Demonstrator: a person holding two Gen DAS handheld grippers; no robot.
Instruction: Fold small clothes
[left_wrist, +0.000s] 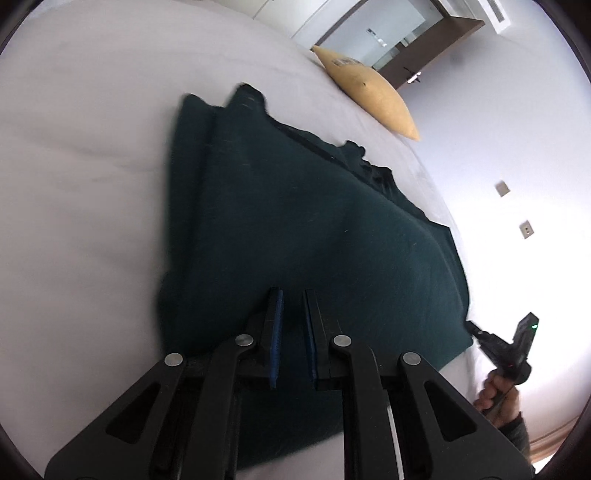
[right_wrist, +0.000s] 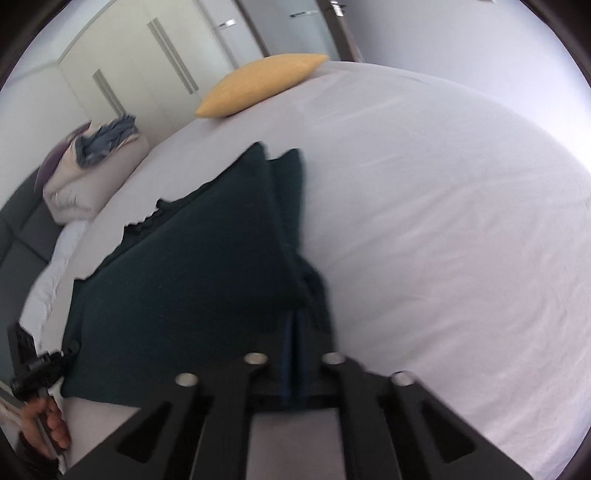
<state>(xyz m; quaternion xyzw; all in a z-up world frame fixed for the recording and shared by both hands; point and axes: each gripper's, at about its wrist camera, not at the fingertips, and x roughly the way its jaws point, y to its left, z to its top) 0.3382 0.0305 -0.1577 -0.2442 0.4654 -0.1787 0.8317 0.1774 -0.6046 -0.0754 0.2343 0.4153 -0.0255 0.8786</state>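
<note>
A dark green garment (left_wrist: 295, 229) lies spread on the white bed (left_wrist: 85, 166), partly folded lengthwise. In the left wrist view my left gripper (left_wrist: 293, 295) hovers over its near edge, its blue-padded jaws a little apart with no cloth between them. My right gripper (left_wrist: 474, 328) shows at the garment's right corner, shut on the cloth. In the right wrist view my right gripper (right_wrist: 295, 317) is closed on a bunched corner of the garment (right_wrist: 192, 273). The left gripper (right_wrist: 68, 349) shows there at the garment's far left edge.
A yellow cushion (left_wrist: 369, 92) (right_wrist: 258, 83) lies at the far edge of the bed. A pile of bedding and clothes (right_wrist: 92, 166) sits by the grey headboard (right_wrist: 22, 218). Wardrobe doors (right_wrist: 147, 66) and a doorway (left_wrist: 399, 40) stand beyond.
</note>
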